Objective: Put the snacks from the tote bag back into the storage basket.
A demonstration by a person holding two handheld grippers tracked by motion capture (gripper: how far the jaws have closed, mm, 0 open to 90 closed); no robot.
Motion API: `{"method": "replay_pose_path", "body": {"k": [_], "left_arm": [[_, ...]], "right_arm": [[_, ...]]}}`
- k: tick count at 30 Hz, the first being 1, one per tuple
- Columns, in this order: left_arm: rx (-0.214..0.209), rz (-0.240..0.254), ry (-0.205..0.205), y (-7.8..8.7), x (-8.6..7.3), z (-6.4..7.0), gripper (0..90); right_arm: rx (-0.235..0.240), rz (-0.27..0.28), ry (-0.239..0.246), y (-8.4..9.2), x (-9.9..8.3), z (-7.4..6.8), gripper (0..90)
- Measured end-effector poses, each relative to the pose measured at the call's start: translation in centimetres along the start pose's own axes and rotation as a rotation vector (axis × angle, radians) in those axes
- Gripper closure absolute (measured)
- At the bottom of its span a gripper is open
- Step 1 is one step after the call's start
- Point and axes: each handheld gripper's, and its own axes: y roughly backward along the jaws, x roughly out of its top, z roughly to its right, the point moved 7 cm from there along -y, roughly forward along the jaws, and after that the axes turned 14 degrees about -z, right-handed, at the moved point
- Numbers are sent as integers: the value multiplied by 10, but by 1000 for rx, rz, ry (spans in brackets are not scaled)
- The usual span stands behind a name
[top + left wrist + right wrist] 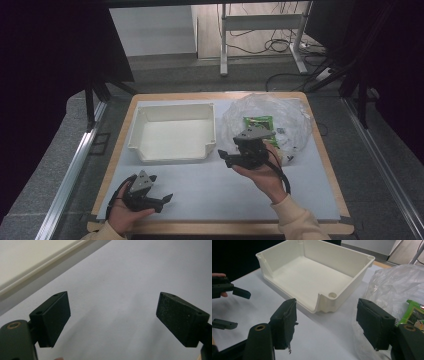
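A white open-front bin [175,112] stands on the left half of the white mat [215,192]; nothing is inside it. To its right lies a crumpled clear plastic bag [287,112] holding a green packet [258,122]. My right gripper [224,158] is held open just in front of the bag, pointing left toward the bin's near right corner. The right gripper view has the bin [332,257], the bag [394,282] and the green packet [413,313] beyond its open, empty jaws [325,322]. My left gripper [161,189] hovers open near the mat's front left edge.
The mat lies on a wooden table [125,130] whose edges border it on all sides. A small grey item [281,130] lies inside the bag. The bin's pale rim [37,265] crosses the left gripper view above bare mat. The left gripper [233,308] appears at the right gripper view's left.
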Motion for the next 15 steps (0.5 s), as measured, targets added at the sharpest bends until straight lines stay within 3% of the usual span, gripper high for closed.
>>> {"method": "replay_pose_path", "body": {"k": [15], "left_arm": [[1,-5,-3,-1,-1,0,122]], "right_arm": [[6,13,-14,3,13,8,337]]}}
